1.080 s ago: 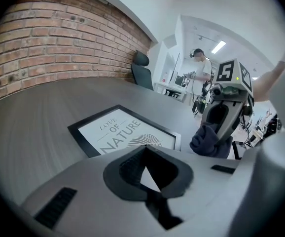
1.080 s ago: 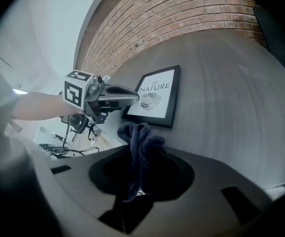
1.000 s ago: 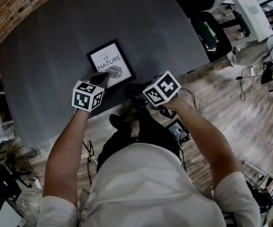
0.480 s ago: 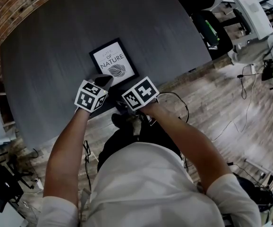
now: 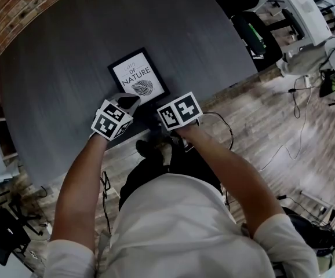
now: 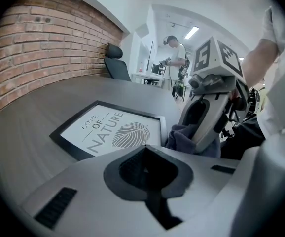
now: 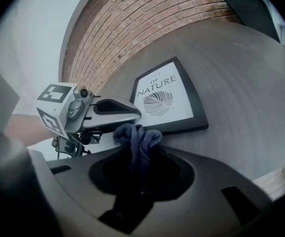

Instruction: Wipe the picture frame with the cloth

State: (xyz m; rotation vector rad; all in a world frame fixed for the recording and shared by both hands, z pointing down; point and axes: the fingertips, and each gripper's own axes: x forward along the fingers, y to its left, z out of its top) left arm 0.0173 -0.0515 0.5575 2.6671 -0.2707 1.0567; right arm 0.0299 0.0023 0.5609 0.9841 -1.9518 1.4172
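Head view: picture frame [image 5: 137, 77] lies flat on the dark grey table [image 5: 69, 51], near the person's edge, print reading "LOVE OF NATURE" facing up. Both grippers are bunched just short of its near side. Right gripper [image 6: 200, 141] is clamped on the cloth [image 7: 136, 135], a dark blue wad bulging out of the jaws, just beside the frame's near edge and not on the glass. Can't tell if the cloth touches the table. Left gripper [image 5: 127, 102] has its jaws together with nothing between them. In the right gripper view its nose lies across the frame's near-left corner, right next to the cloth, so it blocks that corner; contact with the frame is unclear. Surroundings: brick wall [image 6: 44, 48] along the table's far side, an office chair [image 6: 115, 65] beyond the table, a person [image 6: 174, 48] standing at a desk in the background, cables [image 5: 283, 149] strewn over the wood floor [image 5: 260, 114].
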